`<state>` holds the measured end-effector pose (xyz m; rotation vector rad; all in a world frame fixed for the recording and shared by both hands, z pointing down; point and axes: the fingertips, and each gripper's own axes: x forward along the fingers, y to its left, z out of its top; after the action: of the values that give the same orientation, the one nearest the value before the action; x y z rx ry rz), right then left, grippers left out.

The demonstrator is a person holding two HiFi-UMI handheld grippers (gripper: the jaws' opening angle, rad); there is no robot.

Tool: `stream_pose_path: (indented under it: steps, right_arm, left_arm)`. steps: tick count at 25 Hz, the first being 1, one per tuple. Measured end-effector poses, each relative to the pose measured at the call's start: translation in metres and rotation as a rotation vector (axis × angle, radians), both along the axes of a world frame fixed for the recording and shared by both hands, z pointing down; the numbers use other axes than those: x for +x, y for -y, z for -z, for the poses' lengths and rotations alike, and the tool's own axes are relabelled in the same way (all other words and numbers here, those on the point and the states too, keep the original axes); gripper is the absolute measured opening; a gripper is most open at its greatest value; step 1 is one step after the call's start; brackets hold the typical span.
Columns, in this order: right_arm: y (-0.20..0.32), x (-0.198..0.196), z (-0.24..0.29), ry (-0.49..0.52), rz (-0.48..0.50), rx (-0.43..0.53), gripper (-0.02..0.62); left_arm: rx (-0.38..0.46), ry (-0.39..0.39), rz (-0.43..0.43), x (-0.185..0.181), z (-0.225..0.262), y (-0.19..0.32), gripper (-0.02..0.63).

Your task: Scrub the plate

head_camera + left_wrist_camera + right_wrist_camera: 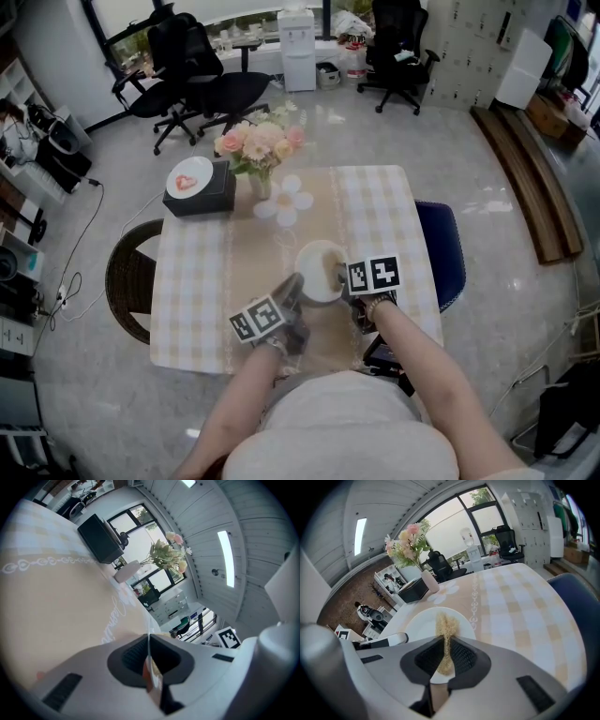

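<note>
A white plate [319, 270] lies on the checked tablecloth [394, 216] near the table's front edge. My left gripper [293, 284] comes in from the plate's left and is shut on its rim; in the left gripper view the thin plate edge [149, 649] runs between the closed jaws of the left gripper [149, 641]. My right gripper [341, 275] is at the plate's right side. It is shut on a tan fibrous scrubber [445, 627], whose tip rests over the plate [419, 627]. The left gripper [377, 641] shows there at the plate's far rim.
A vase of pink flowers [261, 150], a flower-shaped coaster [284, 200] and a black box [199, 187] topped with a small dish stand at the table's back. A wicker chair [127, 277] is on the left, a blue chair [445, 253] on the right.
</note>
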<state>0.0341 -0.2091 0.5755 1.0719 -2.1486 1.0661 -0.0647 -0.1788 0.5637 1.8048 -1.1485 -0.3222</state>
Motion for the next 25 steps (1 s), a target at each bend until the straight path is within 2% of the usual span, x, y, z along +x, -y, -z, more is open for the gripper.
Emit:
stream_pose_path:
  steps: [17,21,25]
  right_arm:
    - [0.012,0.062,-0.006,-0.100,-0.185,0.010,0.044]
    - [0.010,0.067,0.001,-0.069,-0.220,0.020,0.044]
    - [0.004,0.053,0.012,0.030,-0.197,0.022,0.044]
  left_arm:
    - [0.013,0.022,-0.011,0.002,0.001,0.000,0.021]
    - [0.022,0.038,-0.021,0.004,0.002,0.000,0.021]
    - [0.022,0.038,-0.019,0.003,0.002,0.000,0.021]
